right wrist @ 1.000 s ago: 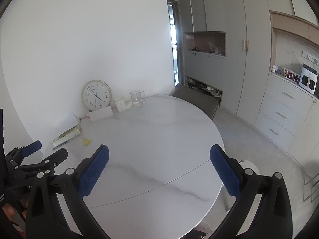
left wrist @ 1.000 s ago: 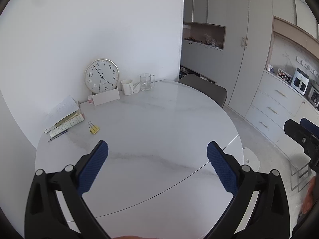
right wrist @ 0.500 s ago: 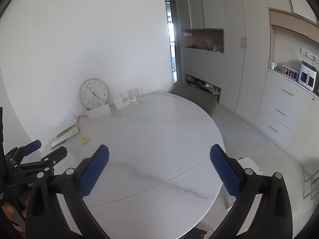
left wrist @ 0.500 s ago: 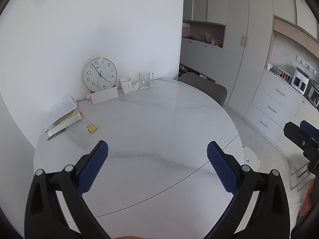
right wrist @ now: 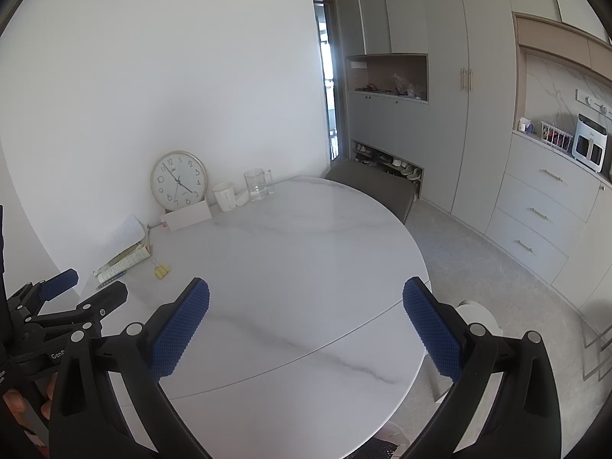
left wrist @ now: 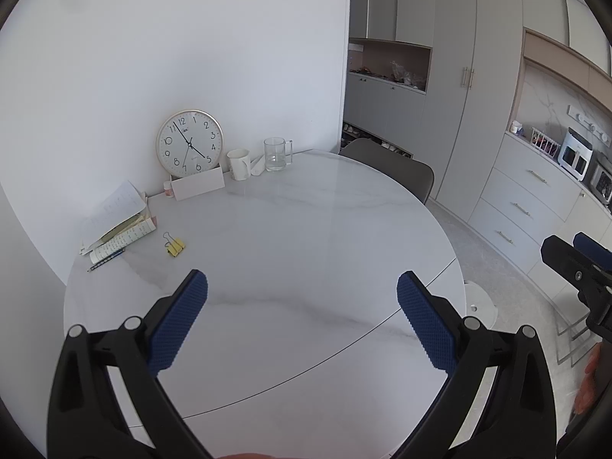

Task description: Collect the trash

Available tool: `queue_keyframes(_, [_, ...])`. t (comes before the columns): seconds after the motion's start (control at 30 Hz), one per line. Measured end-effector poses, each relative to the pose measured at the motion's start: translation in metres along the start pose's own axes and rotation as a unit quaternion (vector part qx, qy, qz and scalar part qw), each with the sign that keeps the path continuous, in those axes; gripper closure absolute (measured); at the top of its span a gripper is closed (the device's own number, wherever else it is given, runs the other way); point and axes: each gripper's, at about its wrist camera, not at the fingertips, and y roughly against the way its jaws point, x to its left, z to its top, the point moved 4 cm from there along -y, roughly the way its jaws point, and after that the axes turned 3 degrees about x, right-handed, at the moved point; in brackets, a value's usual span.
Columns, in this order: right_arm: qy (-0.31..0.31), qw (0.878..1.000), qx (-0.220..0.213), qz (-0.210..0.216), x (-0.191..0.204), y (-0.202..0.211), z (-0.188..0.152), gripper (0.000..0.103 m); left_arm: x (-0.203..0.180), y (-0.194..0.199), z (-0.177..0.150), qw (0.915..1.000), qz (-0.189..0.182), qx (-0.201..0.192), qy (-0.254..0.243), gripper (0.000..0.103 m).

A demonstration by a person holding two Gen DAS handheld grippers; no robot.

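Observation:
My left gripper [left wrist: 302,298] is open and empty, held above the near part of a round white marble table [left wrist: 306,237]. My right gripper [right wrist: 306,302] is open and empty too, above the table's near right part. A crumpled white tissue [left wrist: 257,166] lies at the back between a white mug [left wrist: 239,163] and a glass mug [left wrist: 276,153]; it also shows in the right wrist view [right wrist: 241,199]. Yellow binder clips [left wrist: 174,247] lie at the left, also seen in the right wrist view [right wrist: 161,271]. Each gripper shows at the edge of the other's view.
A wall clock [left wrist: 189,147] leans on the wall behind a white card [left wrist: 198,186]. Papers, a notebook and a pencil [left wrist: 114,225] lie at the table's left. A grey chair [left wrist: 394,170] stands behind the table. Cabinets and drawers [left wrist: 535,199] line the right.
Both grippers have lifted and drawn back slightly, so the table items sit a little lower and farther in view. Both stay open and empty.

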Motion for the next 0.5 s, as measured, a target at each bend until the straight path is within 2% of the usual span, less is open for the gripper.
queue_keyframes(0.5, [0.001, 1.000, 0.000, -0.001, -0.0011, -0.0010, 0.0005, 0.002, -0.0021, 0.0005, -0.0011, 1.0000, -0.003, 0.001, 0.001, 0.008])
